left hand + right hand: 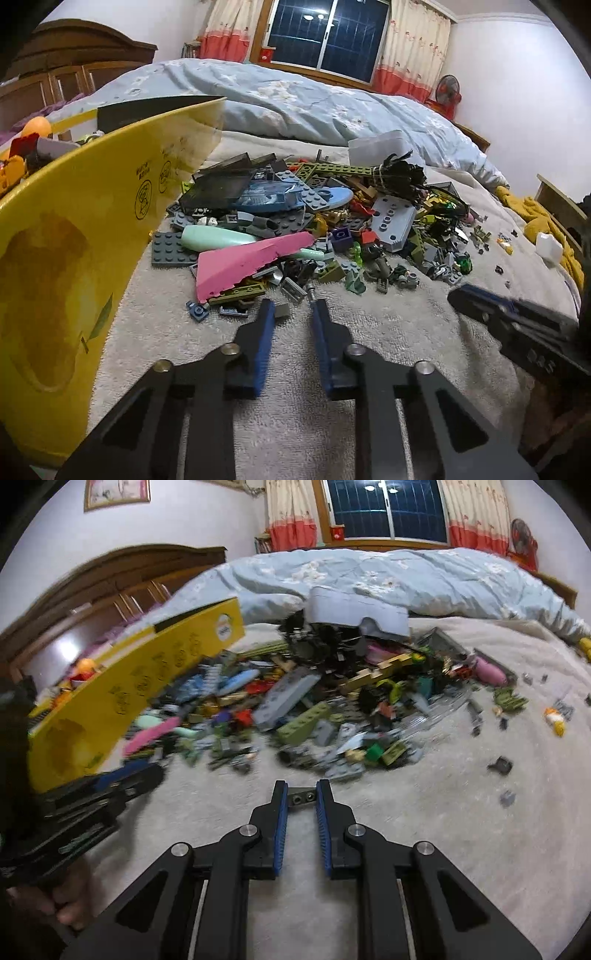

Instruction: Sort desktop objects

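From the left wrist, the left hand-held gripper (293,306) reaches down over a beige towel (369,332) spread on the bed, its blue-padded fingers narrowed to a slim gap. A small grey pin (311,293) stands just at the tip of the right-side finger and a small grey block (283,311) lies beside the other tip; whether either is pinched cannot be told, and the gap itself looks bare. Just beyond the tips lies the pile of building bricks (314,229), with a pink serrated wedge (243,260) and a mint-green oblong piece (218,238) at its near left side. A yellow cardboard box (81,229) rises along the left edge, with toys visible inside. The other gripper shows blurred at the right edge. Behind the pile a light blue quilt (295,103) covers the bed. From the right wrist, the right hand-held gripper (301,794) has its fingers drawn close and clamps a small grey brick with two holes (301,796) between its tips, above the towel (461,830) and just short of the brick pile (314,709). The yellow box (110,709) stands to the left, and the left gripper (140,775) shows blurred in front of it, with fingers of a hand (70,915) below.
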